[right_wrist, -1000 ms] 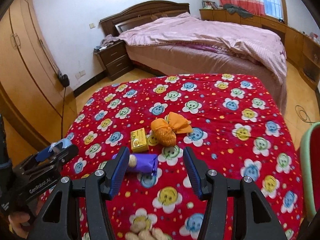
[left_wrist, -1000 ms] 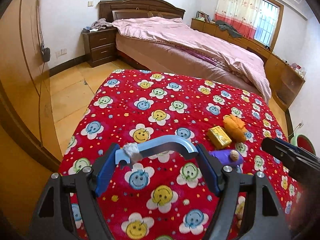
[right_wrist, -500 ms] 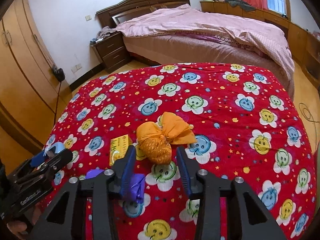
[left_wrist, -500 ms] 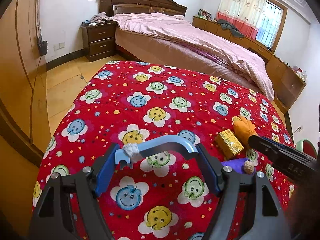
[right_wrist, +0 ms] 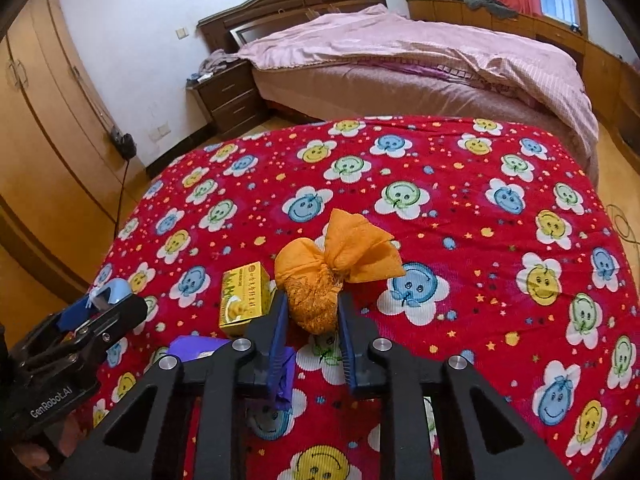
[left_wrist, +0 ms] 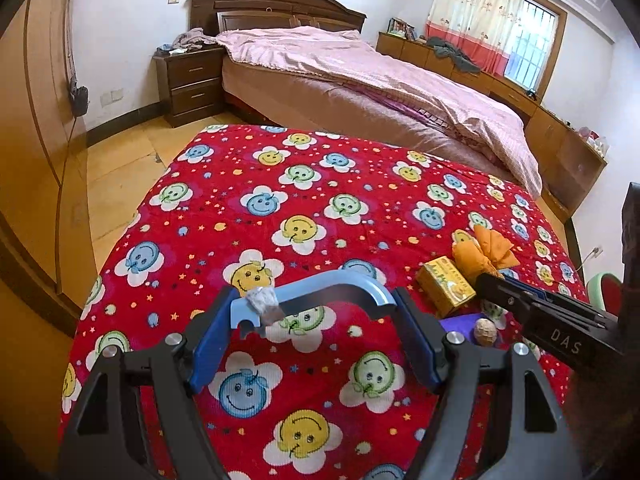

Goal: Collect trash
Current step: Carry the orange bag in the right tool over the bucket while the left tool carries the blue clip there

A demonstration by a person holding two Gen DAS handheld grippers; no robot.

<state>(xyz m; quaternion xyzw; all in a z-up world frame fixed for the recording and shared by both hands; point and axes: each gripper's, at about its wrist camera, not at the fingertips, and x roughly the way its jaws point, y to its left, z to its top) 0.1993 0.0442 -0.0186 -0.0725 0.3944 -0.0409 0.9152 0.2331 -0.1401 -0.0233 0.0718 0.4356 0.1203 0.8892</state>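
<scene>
My left gripper (left_wrist: pixel 314 342) is shut on a curved light-blue plastic piece (left_wrist: pixel 320 290) with a white wad stuck on it, held above the red smiley quilt (left_wrist: pixel 248 208). My right gripper (right_wrist: pixel 312 320) has its jaws closed around the lower part of an orange tied bag (right_wrist: pixel 320 280), which also shows in the left wrist view (left_wrist: pixel 482 254). A yellow carton (right_wrist: pixel 244 300) lies just left of the bag. A purple wrapper (right_wrist: pixel 192 350) and a peanut (left_wrist: pixel 485 331) lie near it.
A big bed with a pink cover (left_wrist: pixel 380 80) stands behind the quilted surface. A dark nightstand (left_wrist: pixel 190 80) and wooden wardrobe (right_wrist: pixel 44 140) are at the left. A green and red bin (left_wrist: pixel 604 284) shows at the far right edge.
My right gripper moved forward from the purple wrapper to the orange bag and closed its jaws around it. My left gripper kept hold of the blue piece and shifted slightly.
</scene>
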